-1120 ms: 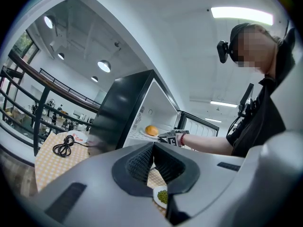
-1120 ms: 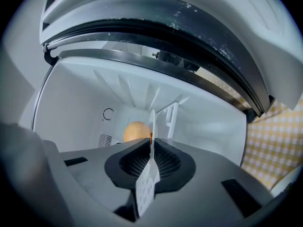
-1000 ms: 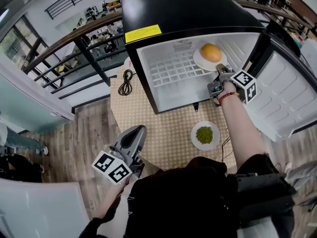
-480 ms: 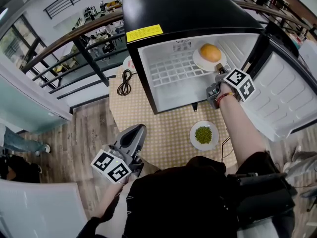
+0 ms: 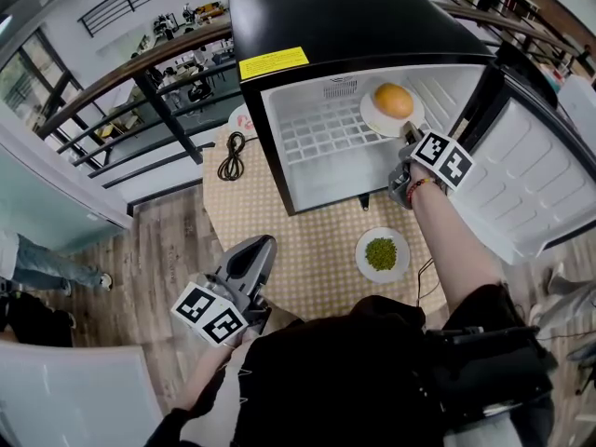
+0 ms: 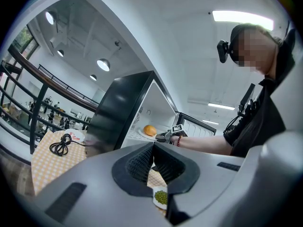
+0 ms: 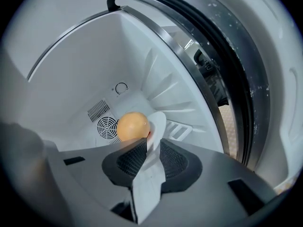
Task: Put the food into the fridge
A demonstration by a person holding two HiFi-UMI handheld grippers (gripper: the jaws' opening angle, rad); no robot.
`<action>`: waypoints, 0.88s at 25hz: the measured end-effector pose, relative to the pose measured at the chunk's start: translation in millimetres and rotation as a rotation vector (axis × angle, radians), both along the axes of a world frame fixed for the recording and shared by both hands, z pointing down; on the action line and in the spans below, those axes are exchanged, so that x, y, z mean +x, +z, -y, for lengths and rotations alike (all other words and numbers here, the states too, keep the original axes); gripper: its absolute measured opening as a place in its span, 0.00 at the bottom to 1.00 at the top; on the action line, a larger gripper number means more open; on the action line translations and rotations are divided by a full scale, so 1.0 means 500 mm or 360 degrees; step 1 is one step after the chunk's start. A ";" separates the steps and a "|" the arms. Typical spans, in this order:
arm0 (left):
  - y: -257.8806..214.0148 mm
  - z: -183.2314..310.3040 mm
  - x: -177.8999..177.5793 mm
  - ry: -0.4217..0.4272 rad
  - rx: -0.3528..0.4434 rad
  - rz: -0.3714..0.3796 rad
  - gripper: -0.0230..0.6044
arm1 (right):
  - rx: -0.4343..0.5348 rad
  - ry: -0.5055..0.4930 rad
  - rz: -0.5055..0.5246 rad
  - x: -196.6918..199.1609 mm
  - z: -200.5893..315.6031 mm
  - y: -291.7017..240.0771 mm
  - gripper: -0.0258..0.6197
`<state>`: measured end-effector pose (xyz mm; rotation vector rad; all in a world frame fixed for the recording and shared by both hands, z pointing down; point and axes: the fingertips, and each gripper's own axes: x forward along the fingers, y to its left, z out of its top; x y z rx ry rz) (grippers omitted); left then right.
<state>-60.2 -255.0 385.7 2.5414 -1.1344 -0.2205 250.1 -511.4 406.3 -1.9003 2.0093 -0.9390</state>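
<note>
My right gripper [image 5: 406,138] is opening off the plate [image 5: 374,119] rim: the orange [image 5: 393,100] sits on the fridge shelf [image 5: 321,138]. Left gripper [image 5: 253,254] closed, empty. Green-food plate [image 5: 361,250] is next.

An orange [image 5: 393,100] is sitting on a plate [image 5: 372,116] at the right rear of the shelf [image 5: 321,139] in the fridge [image 5: 354,26]. Peas [image 5: 380,252] are lying on the tabletop [image 5: 307,250] before the fridge, a cable [image 5: 232,156] left.
</note>
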 end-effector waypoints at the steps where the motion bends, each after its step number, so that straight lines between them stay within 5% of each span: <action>1: 0.000 -0.001 -0.001 0.0000 0.0000 -0.0001 0.06 | -0.0002 -0.0002 -0.0015 -0.001 0.000 0.000 0.16; 11: -0.003 -0.013 -0.019 -0.0030 0.0012 -0.0009 0.06 | -0.0019 -0.0054 -0.0206 -0.010 -0.001 -0.002 0.18; 22: -0.005 -0.018 -0.023 -0.0038 0.0022 -0.0022 0.06 | -0.0025 -0.0069 -0.0194 -0.009 0.001 -0.001 0.19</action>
